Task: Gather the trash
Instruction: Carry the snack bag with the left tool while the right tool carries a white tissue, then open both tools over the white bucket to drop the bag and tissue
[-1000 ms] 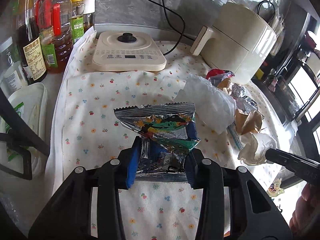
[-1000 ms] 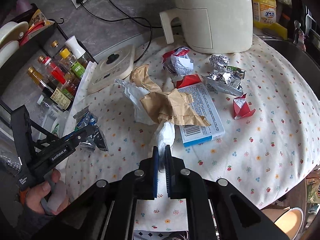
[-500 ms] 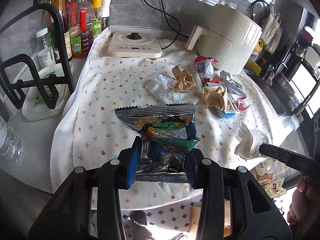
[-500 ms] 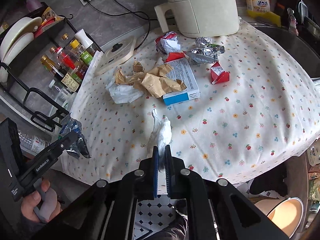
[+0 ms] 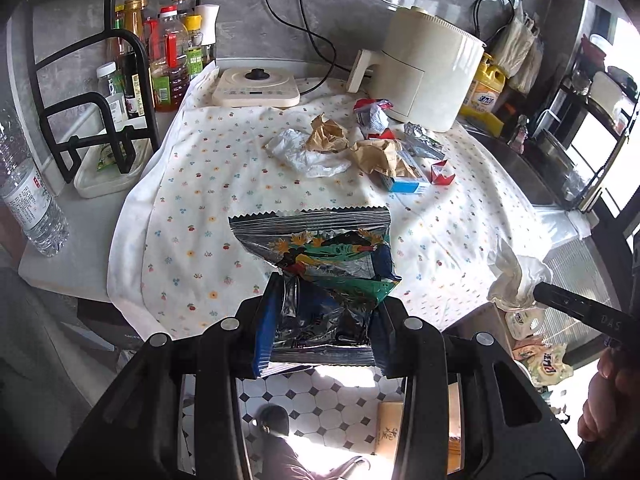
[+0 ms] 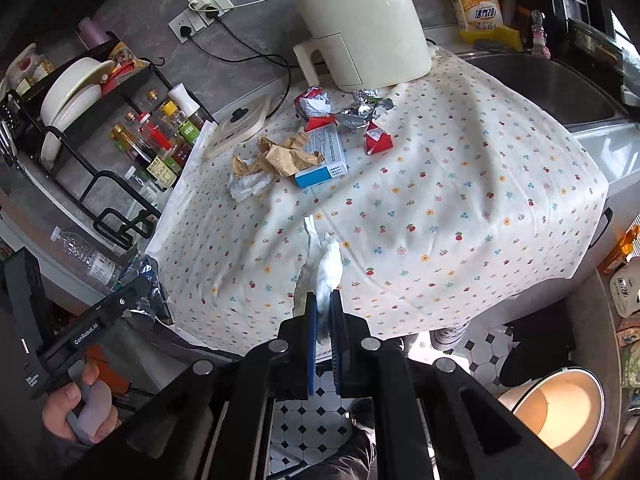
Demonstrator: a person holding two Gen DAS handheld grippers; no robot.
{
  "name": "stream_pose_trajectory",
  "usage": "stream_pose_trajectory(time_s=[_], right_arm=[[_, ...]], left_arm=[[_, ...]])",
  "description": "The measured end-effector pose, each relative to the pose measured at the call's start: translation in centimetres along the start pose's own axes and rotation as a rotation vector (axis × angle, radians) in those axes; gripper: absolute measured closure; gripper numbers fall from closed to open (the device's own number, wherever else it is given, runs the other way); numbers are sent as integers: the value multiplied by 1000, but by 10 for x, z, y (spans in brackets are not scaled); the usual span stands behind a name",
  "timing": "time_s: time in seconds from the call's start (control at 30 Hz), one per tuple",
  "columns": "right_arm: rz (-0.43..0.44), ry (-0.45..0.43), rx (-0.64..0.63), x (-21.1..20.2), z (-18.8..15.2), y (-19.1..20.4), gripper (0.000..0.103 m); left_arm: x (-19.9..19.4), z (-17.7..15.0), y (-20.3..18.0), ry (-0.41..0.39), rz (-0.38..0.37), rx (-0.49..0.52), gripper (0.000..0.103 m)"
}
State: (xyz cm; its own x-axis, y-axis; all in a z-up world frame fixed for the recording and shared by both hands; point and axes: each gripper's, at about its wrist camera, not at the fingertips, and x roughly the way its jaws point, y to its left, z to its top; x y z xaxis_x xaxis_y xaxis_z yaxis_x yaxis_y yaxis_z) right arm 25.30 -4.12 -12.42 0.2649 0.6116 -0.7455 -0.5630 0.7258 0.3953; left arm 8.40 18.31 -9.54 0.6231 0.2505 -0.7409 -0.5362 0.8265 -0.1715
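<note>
Only rightward: open bin (image 6: 558, 414) below tissue (image 6: 322, 264).

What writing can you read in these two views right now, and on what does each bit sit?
"GenRobot.AI": side of the left gripper, right wrist view.
"DAS", cut off: body of the right gripper, left wrist view.
"28" after Chinese characters: label of the yellow detergent bottle.
Sauce bottles, water bottle, blue and white box, snack bag: print too small or blurred.

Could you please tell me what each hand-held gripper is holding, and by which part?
Left hand-held gripper: foil snack wrapper, by its lower end. Right hand-held gripper: crumpled white tissue, by its bottom tip.
</note>
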Motion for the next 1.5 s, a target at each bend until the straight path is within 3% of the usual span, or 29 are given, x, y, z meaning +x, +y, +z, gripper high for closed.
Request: stream_pose_trajectory(time_s=[0.37, 0.9, 0.97, 1.03, 1.07, 1.5], right_arm=[[-92, 12, 104, -40, -64, -80, 96], [-320, 25, 424, -107, -165, -237, 93], [-341, 26, 447, -111, -174, -249, 86], [-356, 12, 474, -115, -180, -258, 55], [-373, 2, 485, -118, -183, -261, 51], [-473, -41, 612, -169, -233, -294, 47]], left_arm=[[1, -47, -71, 49, -62, 65, 64], [46, -114, -222, 193, -276, 280, 64], [52, -120, -237, 213, -297, 310, 64], [57, -126, -250, 232, -317, 338, 64], [59, -129, -257, 241, -327, 352, 64], [90, -181, -355, 378, -471, 534, 63]])
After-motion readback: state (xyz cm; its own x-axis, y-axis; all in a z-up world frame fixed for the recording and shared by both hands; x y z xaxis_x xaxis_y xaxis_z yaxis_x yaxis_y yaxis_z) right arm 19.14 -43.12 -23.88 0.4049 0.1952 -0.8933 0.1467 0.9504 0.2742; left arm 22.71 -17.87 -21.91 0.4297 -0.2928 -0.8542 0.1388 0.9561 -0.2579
